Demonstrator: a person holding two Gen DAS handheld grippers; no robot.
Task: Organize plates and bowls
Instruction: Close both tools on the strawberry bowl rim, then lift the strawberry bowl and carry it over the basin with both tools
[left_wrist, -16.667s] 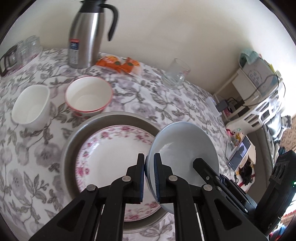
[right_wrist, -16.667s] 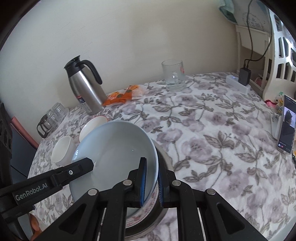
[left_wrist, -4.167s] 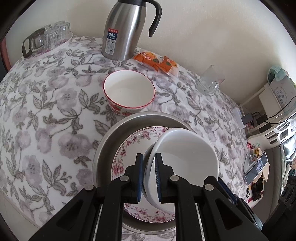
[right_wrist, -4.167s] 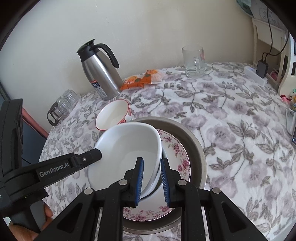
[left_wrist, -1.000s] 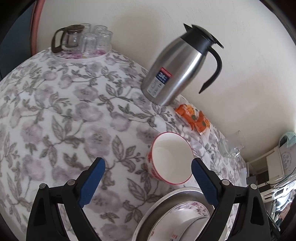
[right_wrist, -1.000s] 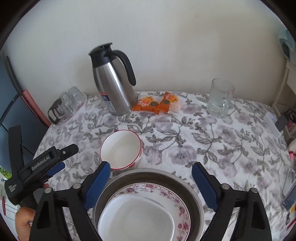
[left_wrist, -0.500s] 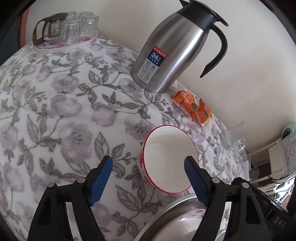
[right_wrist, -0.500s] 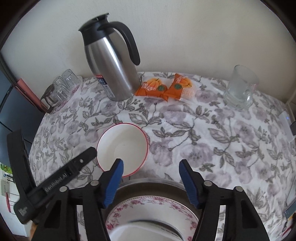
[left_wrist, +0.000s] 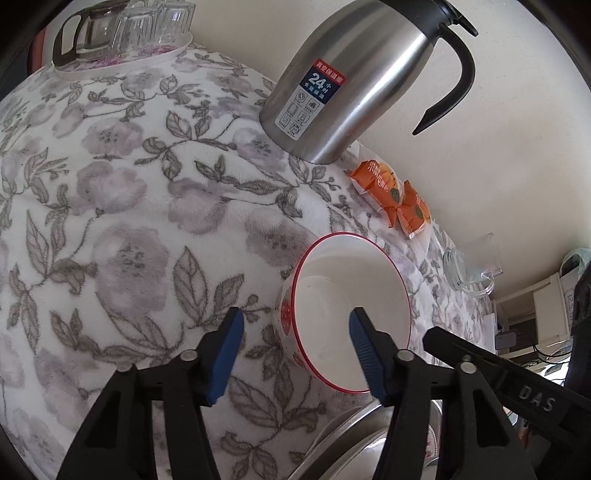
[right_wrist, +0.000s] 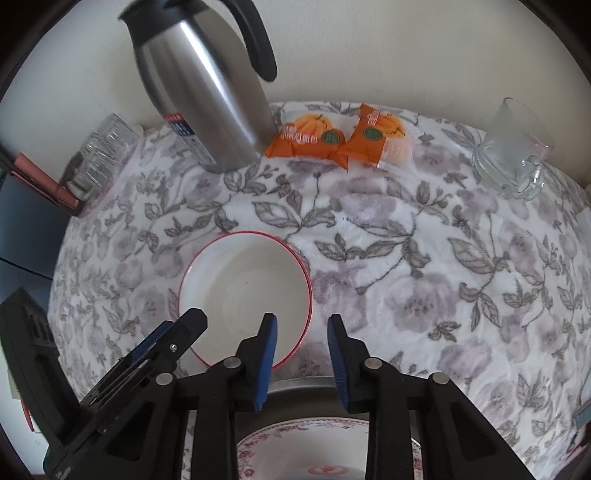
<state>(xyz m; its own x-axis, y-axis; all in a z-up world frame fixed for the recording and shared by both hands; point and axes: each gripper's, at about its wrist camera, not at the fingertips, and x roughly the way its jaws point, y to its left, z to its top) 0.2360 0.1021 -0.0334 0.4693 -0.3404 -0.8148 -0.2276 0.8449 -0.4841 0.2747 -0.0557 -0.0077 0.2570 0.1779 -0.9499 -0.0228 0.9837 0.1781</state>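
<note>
Bowl work, from where I sit at the controls: the red-rimmed bowl (left_wrist: 351, 310) stands upright on the floral cloth of the table (left_wrist: 122, 229), right of centre in my left wrist view and left of centre in the right wrist view (right_wrist: 245, 295). My left tool (left_wrist: 295, 345) is released, its blue pads spread wide to either side of the bowl's near left wall, one pad outside over the cloth and the other over the bowl's inside; I cannot tell whether either touches. My right tool (right_wrist: 301, 360) is also released, its jaws parted across the bowl's near right rim, with the left pad over the bowl's inside and the right pad over the cloth. The left tool's black body shows at the lower left of the right wrist view. At the bottom of that frame lies a grey metal tray (right_wrist: 303, 384) holding a pink-flowered plate (right_wrist: 258, 448). A steel thermos jug (right_wrist: 207, 85) stands in the upper left, two orange snack packets (right_wrist: 340, 138) just to its right, a glass mug (right_wrist: 513, 147) at the upper right, and a cluster of glasses (right_wrist: 99, 155) at the far left.
</note>
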